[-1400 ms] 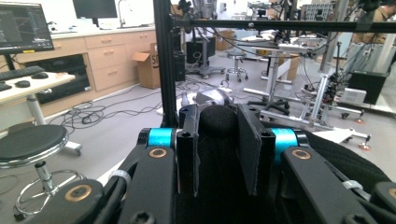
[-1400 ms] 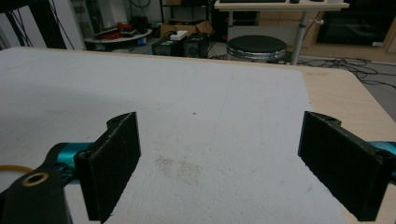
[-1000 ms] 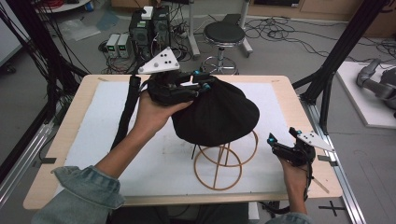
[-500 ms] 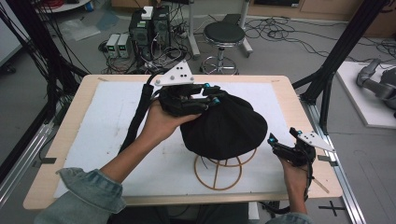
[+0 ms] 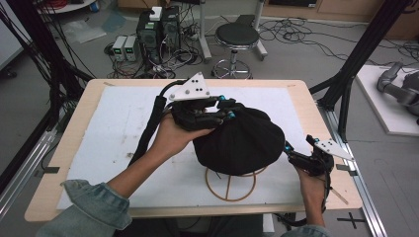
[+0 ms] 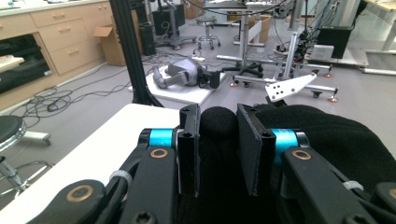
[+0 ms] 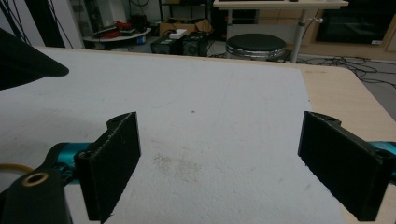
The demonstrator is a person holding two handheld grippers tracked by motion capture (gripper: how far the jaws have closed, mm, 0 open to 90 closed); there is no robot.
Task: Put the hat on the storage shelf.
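Black hat (image 5: 238,142) sits draped over a wooden ring stand (image 5: 230,181), near the middle of the white mat (image 5: 99,133) that covers the wooden table (image 5: 64,163); the stand's round base shows just below the hat's front edge. To the left of the hat, a forearm in a denim sleeve (image 5: 91,205) reaches up from the near edge of the table, and its hand carries the left gripper (image 5: 225,109), which meets the hat at its upper left side. From that gripper's own camera, the left gripper (image 6: 218,140) has its two black jaws drawn close together with a fold of the hat (image 6: 327,140) pinched between them, so it is clamped on the fabric. A thick black cable (image 5: 150,126) trails from it down across the mat, left of the hat. To the right of the hat, near the table's right edge, the right gripper (image 5: 295,157) hangs just beside the brim, apart from it as far as I can make out. In its own camera the right gripper (image 7: 219,158) stands with jaws spread wide, bare mat between them, and a dark corner of the hat (image 7: 23,63) at the far left
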